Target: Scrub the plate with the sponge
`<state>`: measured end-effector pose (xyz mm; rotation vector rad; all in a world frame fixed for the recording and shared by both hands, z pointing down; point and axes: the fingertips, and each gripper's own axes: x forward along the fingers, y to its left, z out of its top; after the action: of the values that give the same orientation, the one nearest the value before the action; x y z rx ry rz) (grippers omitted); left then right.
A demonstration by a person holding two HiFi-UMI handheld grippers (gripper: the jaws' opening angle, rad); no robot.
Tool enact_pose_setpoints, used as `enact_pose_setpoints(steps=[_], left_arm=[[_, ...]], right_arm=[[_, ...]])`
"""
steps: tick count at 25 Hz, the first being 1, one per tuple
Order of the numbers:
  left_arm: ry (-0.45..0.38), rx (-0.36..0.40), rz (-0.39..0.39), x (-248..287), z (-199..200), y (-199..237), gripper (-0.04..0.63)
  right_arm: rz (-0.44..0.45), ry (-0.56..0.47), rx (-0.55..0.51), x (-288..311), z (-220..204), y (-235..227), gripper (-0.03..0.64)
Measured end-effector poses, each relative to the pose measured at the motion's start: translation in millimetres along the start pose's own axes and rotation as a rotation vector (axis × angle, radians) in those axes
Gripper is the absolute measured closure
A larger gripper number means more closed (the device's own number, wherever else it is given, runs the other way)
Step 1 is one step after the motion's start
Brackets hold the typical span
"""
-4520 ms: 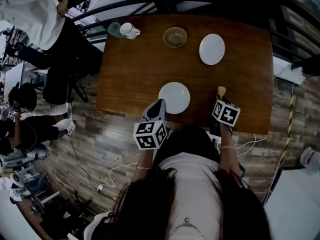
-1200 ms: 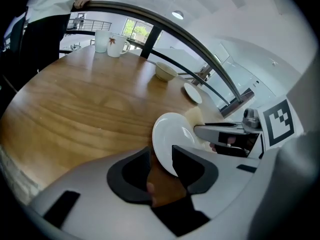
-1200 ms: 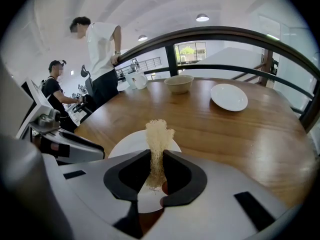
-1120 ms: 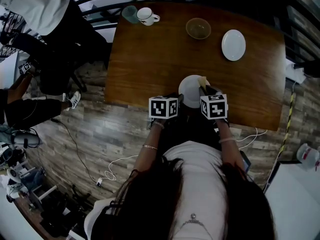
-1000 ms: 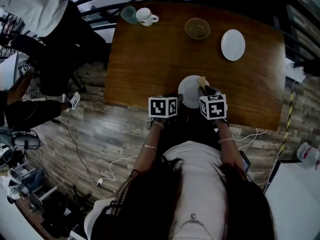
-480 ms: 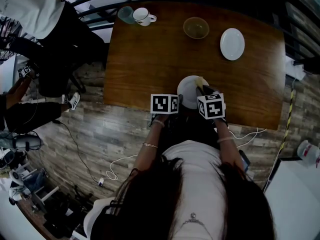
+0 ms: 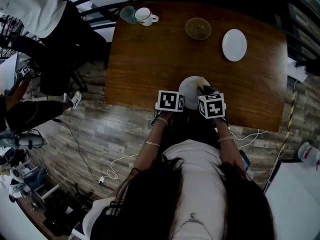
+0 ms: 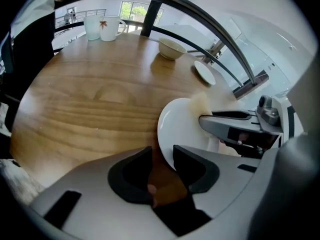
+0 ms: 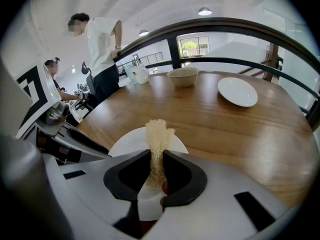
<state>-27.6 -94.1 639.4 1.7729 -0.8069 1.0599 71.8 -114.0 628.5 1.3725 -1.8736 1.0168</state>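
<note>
A white plate (image 7: 191, 87) lies near the front edge of the wooden table (image 7: 150, 59). My left gripper (image 7: 179, 98) holds its near left rim; in the left gripper view that rim (image 8: 167, 144) runs between the jaws of the left gripper (image 8: 162, 160). My right gripper (image 9: 157, 159) is shut on a beige sponge (image 9: 158, 136), which stands upright between the jaws with its tip over the plate (image 9: 127, 141). In the head view the sponge (image 7: 201, 81) rests at the plate's right side, ahead of the right gripper (image 7: 204, 90).
At the back of the table stand a second white plate (image 7: 234, 45), a bowl (image 7: 198, 28), a white mug (image 7: 145, 16) and a glass (image 7: 128, 13). People stand and sit left of the table (image 7: 35, 14). A dark railing runs behind it.
The left gripper has shifted slightly right along the plate's near rim. The right gripper with the sponge has stayed at the plate's right side.
</note>
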Motion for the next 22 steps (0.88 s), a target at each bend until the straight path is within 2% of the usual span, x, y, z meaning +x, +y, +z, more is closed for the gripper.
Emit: enact_pose_setpoints(steps=[4,13,22], left_arm=[[0.044,0.019,0.000,0.5,-1.0,0.4,0.456],[0.035,0.004,-0.017,1.3,-0.4,3.4,0.479],[0.035,-0.017,-0.033,0.3,0.0,3.7,0.491]], right_arm=[[0.007,0.021,-0.010,4.8,-0.1,4.5,0.528],[0.051,0.077,0.037,17.0,5.9,13.1,0.528],[0.217,0.127,0.082,28.3,4.5,53.3,0.529]])
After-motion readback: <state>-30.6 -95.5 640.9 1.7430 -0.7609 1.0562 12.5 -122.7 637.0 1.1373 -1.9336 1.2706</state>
